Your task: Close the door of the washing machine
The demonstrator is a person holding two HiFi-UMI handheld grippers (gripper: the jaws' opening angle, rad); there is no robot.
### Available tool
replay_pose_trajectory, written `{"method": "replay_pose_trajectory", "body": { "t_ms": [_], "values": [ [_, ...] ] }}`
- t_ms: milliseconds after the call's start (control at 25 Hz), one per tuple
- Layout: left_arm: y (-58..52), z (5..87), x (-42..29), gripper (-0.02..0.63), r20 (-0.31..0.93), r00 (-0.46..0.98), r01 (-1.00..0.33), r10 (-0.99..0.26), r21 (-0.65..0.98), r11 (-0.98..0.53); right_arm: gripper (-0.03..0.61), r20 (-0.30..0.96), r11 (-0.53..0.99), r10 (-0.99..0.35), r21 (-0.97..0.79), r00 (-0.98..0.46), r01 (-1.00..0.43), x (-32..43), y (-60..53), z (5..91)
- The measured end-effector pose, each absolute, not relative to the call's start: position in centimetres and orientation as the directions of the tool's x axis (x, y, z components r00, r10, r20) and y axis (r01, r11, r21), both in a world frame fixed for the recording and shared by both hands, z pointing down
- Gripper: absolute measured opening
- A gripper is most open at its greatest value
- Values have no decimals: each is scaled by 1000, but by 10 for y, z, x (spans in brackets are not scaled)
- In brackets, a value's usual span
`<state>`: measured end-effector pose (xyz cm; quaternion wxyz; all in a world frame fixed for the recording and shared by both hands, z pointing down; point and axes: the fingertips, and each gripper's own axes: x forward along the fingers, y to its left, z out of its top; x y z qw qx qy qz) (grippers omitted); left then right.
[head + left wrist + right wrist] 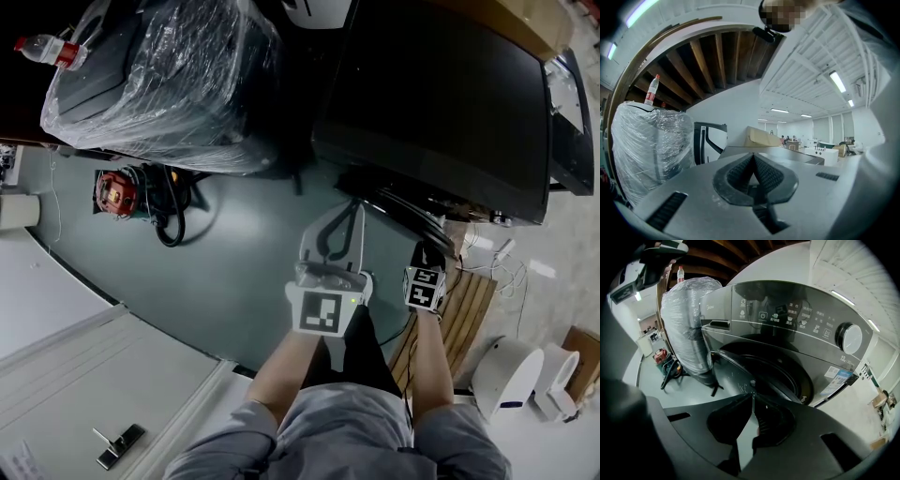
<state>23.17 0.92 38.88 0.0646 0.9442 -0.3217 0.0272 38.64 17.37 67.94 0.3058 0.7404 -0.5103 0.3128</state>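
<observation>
The washing machine [787, 324] stood with its door [736, 376] swung open over bare grey floor [239, 277] — free room lay between it and the plastic-wrapped appliance [159, 75] to its left. Both tools were pressed together, empty: the right tool [752, 397] just before the door's edge, the left tool [753, 157] in front of the machine. Beside its dial [848, 337] — "12"; the other print was unreadable.

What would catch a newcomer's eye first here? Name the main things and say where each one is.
The dark washing machine fills the right gripper view, and its round door is swung open to the left. At the upper left of the head view stands a bulky plastic-wrapped unit with a bottle on top. The left gripper and the right gripper are both shut and empty.
</observation>
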Motion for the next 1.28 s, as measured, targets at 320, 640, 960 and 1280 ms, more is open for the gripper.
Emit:
{"method": "replay_pose_trajectory", "body": {
  "t_ms": [320, 640, 960, 1280],
  "values": [
    [6, 393, 247, -2, 97, 785, -619, -612, 103, -778, 12, 759, -306, -584, 122, 287, -944, 410, 156, 680],
    [6, 391, 249, -2, 92, 787, -616, -610, 83, -783, 0, 804, -233, -562, 69, 193, -970, 416, 123, 692],
    [6, 389, 242, -2, 87, 777, -629, -623, 94, -772, 0, 781, -252, -580, 95, 229, -963, 412, 117, 686],
    [11, 378, 237, -2, 69, 778, -628, -624, 94, -773, 0, 754, -272, -595, 135, 277, -953, 418, 123, 666]
  ]
}}
